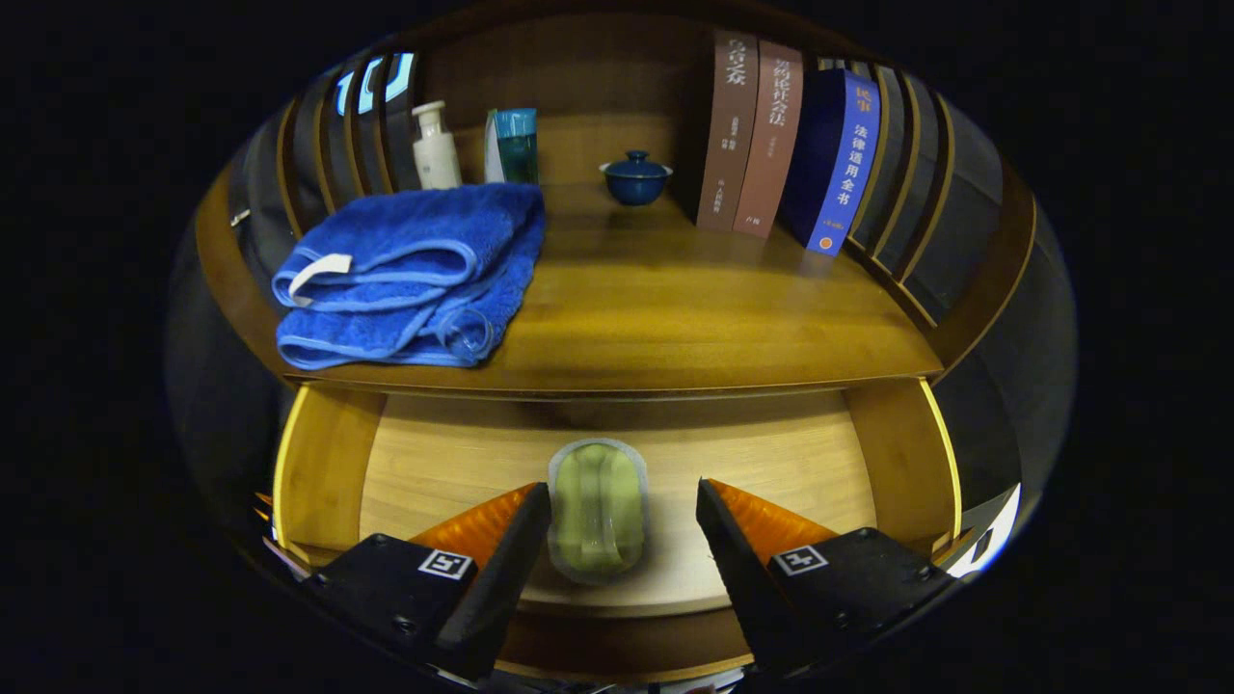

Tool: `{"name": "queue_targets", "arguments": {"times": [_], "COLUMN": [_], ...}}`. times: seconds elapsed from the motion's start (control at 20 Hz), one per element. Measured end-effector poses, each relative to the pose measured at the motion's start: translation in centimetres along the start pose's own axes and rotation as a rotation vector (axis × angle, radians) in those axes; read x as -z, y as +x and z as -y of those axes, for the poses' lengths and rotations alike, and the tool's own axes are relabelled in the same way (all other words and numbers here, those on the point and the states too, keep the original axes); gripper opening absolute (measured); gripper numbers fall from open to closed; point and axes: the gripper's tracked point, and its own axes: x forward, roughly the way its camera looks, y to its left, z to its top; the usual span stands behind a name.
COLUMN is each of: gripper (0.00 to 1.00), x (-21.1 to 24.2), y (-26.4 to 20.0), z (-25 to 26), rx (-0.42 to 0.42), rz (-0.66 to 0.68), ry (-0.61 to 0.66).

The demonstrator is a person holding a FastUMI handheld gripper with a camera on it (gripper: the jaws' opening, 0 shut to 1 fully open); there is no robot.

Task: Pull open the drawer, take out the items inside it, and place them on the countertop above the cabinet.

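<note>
The wooden drawer (434,453) stands pulled open below the countertop (675,318). On its floor lies a small oval clear-rimmed case with a green inside (597,509). My gripper (624,501) hovers over the drawer, open, and the case lies between the fingers close to the left one. I cannot tell if that finger touches it; a clear gap separates it from the right finger. A folded blue towel (405,275) rests on the countertop's left part, near its front edge.
At the back of the countertop stand a white pump bottle (436,146), a teal container (514,145) and a blue lidded bowl (635,178). Three books (786,145) stand upright at the back right. Slatted wooden sides flank the countertop.
</note>
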Motion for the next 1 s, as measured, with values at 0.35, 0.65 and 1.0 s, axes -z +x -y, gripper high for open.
{"name": "queue_targets", "arguments": {"times": [0.35, 0.65, 1.0], "gripper": [0.62, 0.19, 0.15], "x": [3.3, 2.1, 1.6], "y": [3.8, 4.8, 0.8], "z": [-0.9, -1.1, -0.6], "rx": [-0.003, -0.032, -0.052], "rz": [-0.175, -0.166, -0.056], "ry": [0.012, 0.005, 0.017]}}
